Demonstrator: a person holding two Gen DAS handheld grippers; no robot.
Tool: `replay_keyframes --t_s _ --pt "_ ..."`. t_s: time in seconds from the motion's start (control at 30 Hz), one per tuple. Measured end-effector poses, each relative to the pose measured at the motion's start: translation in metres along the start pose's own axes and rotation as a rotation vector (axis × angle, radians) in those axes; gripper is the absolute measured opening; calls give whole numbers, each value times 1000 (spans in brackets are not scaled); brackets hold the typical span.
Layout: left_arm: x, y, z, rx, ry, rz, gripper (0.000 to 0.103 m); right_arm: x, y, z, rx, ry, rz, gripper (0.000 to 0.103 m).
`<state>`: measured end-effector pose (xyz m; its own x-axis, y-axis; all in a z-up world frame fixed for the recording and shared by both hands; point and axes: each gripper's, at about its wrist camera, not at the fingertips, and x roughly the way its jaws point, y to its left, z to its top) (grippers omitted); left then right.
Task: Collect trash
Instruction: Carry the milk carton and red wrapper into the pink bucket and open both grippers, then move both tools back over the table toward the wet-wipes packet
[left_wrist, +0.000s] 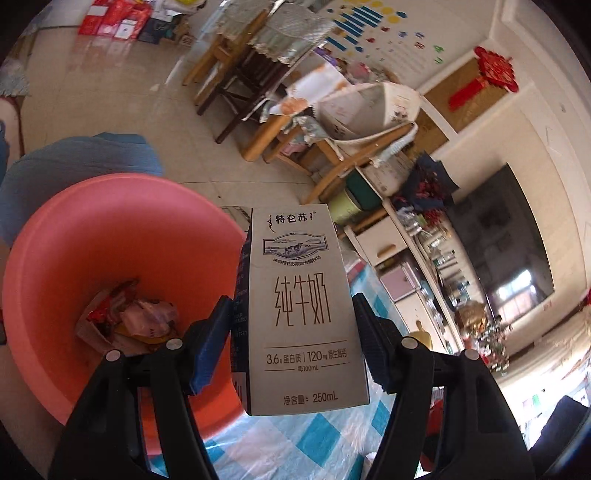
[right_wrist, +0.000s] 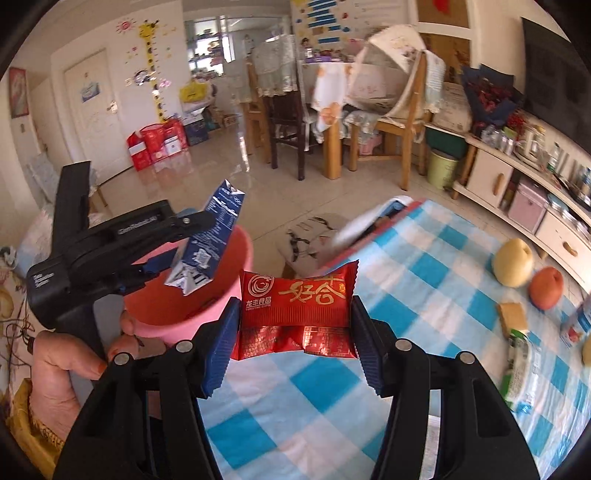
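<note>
While clamped half-wide across its narrow sides by the left gripper (left_wrist: 291, 332), milk carton (left_wrist: 299, 314) held over the pink bin's (left_wrist: 110, 229) rim, long axis running along the fingers, top end pointing away. Wrappers (left_wrist: 129, 321) at bin bottom. Red snack packet (right_wrist: 295, 314) pinched end to end in the right gripper (right_wrist: 295, 332), lying crosswise above the checked table's (right_wrist: 424, 295) left edge, beside the bin. Pear (right_wrist: 512, 262), peach (right_wrist: 546, 288) near the far right edge.

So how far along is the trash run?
Done: wrappers already lie in the pink bin. In hand: the left gripper holds a milk carton by the bin, and the right gripper holds a red snack pack. Left: a green-and-white packet on the table.
</note>
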<state>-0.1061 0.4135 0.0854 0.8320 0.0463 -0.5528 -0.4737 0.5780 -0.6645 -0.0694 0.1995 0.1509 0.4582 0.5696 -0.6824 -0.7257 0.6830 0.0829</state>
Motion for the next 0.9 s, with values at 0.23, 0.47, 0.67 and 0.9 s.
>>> replay_keyframes --t_s 0.23,0.47,0.67,0.9 --pt "0 46 16 -174 -14 95 66 40 52 18 -54 20 70 60" --pt "-4 67 22 -214 -48 145 67 82 89 35 -119 27 59 69" --pt "-7 63 27 -170 -91 160 77 86 89 36 -117 -11 15 82" --pt "-15 39 24 -55 -167 201 86 53 71 24 -108 -36 -102 89"
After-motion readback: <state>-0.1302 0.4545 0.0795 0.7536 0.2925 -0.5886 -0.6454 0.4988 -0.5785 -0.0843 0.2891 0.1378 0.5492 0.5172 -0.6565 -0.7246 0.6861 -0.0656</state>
